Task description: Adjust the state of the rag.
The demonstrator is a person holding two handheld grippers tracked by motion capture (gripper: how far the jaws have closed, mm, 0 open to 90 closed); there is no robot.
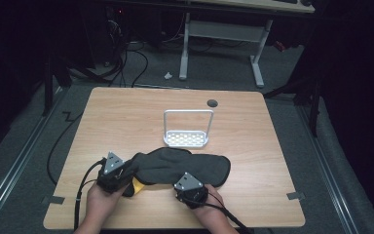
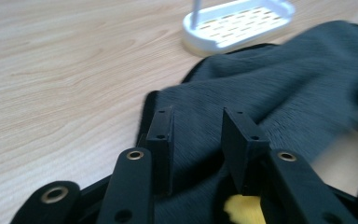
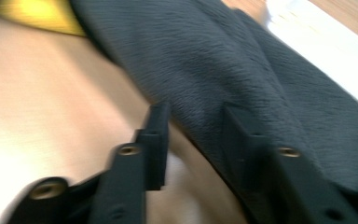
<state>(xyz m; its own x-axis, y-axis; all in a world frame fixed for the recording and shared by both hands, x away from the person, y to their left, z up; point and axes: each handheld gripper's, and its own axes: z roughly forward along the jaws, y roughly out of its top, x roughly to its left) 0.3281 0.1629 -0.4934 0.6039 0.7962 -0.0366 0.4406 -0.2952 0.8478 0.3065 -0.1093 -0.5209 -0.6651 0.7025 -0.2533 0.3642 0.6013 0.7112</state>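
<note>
Left hand-held gripper (image 2: pixel 198 140): jaws apart over dark cloth (image 2: pixel 279 93).
Right hand-held gripper (image 3: pixel 193 140): jaws apart at cloth edge.
Risk: thin bite slips; cloth bunches.

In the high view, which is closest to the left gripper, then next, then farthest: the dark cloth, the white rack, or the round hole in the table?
Measured from the left gripper:
1. Dark cloth: right at its fingers, spreading rightward.
2. White rack: just beyond the cloth, mid-table.
3. Round hole: by the table's far edge, behind the rack.
</note>
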